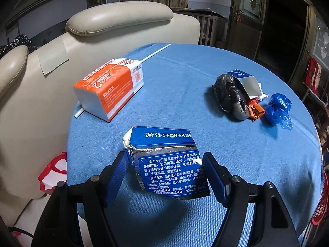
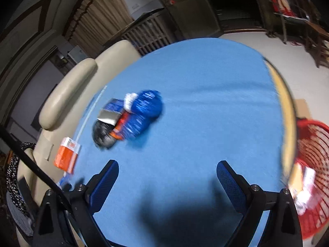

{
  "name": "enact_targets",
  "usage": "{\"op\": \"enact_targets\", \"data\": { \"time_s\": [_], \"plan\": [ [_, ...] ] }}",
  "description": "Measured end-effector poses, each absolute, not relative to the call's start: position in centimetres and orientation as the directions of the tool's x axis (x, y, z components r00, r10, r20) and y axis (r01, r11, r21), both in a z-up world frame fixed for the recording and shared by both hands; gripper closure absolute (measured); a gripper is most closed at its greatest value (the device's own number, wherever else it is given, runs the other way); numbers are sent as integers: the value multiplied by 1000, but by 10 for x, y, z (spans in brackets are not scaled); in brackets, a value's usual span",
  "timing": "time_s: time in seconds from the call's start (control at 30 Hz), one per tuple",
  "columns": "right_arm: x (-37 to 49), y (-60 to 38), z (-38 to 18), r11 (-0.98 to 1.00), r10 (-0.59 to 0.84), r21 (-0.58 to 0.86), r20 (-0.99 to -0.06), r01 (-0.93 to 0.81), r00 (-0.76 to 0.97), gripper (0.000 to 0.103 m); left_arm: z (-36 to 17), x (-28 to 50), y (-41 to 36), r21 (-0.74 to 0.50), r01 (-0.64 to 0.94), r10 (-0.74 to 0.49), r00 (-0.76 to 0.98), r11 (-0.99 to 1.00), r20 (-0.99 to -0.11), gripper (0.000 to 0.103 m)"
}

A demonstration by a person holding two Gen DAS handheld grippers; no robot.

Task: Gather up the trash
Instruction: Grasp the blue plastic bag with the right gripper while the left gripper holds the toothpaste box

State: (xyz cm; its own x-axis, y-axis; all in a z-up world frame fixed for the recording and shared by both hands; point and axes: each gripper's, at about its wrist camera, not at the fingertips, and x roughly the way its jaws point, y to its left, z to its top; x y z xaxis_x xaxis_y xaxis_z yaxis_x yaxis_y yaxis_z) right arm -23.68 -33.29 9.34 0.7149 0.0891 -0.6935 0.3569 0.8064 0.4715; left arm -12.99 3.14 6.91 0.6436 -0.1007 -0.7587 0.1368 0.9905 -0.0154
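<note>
Left gripper (image 1: 164, 177), jaws half-closed around a torn blue carton (image 1: 164, 160) at 6 o'clock on the table (image 1: 185, 72); whether the pads grip it or only flank it cannot be told. Right gripper (image 2: 167, 182), jaws wide and empty, view blurred. A trash pile (image 1: 246, 96) lies at 2 o'clock, an orange pack (image 1: 111, 88) at 10 o'clock. Step judged: securing the carton. Next: firm closure, lift, carry toward the red basket (image 2: 312, 177) at 3 o'clock off the table's edge.

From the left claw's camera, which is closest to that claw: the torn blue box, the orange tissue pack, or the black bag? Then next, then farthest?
1. Torn blue box, right between the left claw fingers.
2. Orange tissue pack, farther back on the left.
3. Black bag, far right, in the trash pile.
</note>
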Motion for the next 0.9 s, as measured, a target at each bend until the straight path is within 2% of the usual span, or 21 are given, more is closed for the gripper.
{"op": "enact_targets", "data": {
  "time_s": [0.13,0.47,0.53,0.57,0.9],
  "plan": [
    [-173,-330,96,786,153,527,-670,321,726,5,74,-129,34,-30,139,-114,650,990,-751,28],
    [-70,-327,61,789,92,441,-773,428,628,6,80,-130,38,-54,152,-141,655,987,-742,28],
    [-56,-325,50,795,119,437,-793,421,597,30,82,-131,38,-55,156,-145,657,986,-740,28],
    [-53,-325,46,799,131,437,-797,414,589,37,84,-131,38,-56,156,-146,659,986,-738,28],
    [-114,-311,81,849,122,431,-724,306,679,38,91,-138,24,-45,170,-148,662,984,-734,28]
  ]
}}
